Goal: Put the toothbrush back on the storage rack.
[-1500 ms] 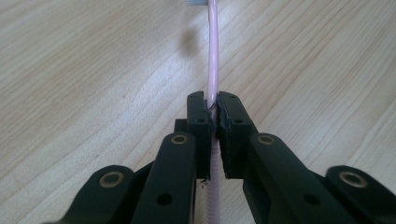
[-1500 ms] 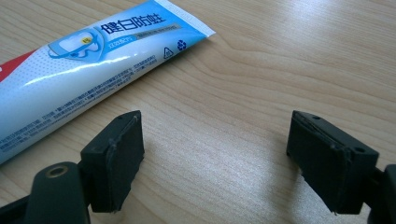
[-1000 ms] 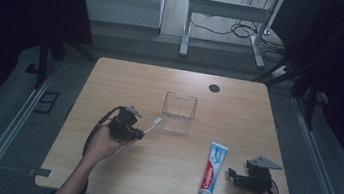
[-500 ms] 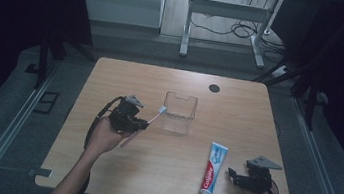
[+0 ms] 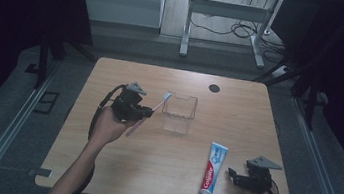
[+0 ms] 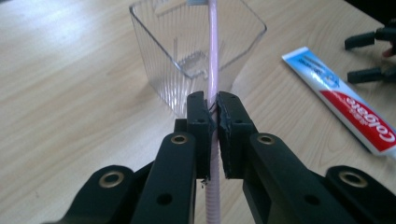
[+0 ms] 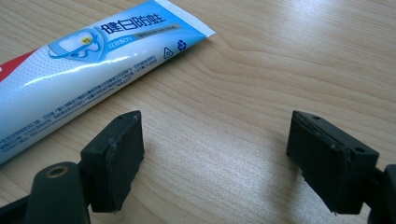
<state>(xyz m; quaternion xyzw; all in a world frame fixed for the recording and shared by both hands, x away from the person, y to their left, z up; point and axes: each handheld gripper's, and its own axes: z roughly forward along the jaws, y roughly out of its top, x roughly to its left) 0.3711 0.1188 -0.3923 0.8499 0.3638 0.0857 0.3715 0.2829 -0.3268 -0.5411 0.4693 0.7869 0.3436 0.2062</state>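
From up high, the left gripper (image 5: 144, 112) sits over the left-middle of the wooden bench (image 5: 100, 168), clamped on a pink toothbrush (image 5: 149, 112) that's tilted, with its pale head right at the near-left corner of the clear plastic cup (image 5: 179, 113). Can't tell if the head actually touches the rim. A toothpaste tube (image 5: 212, 170) lies flat near the front right, and the right gripper (image 5: 233, 176) is just beside it, not touching.

Left gripper view: the two black jaws are pinched tight on the toothbrush (image 6: 213, 84) handle, which runs straight up over the cup (image 6: 196, 51). Off to the right you can see the toothpaste tube (image 6: 345, 100) lying on the bench.

Right gripper view: jaws spread wide with nothing between them, just bare bench (image 7: 261, 70). The toothpaste tube (image 7: 93, 65) lies just beyond the left jaw.
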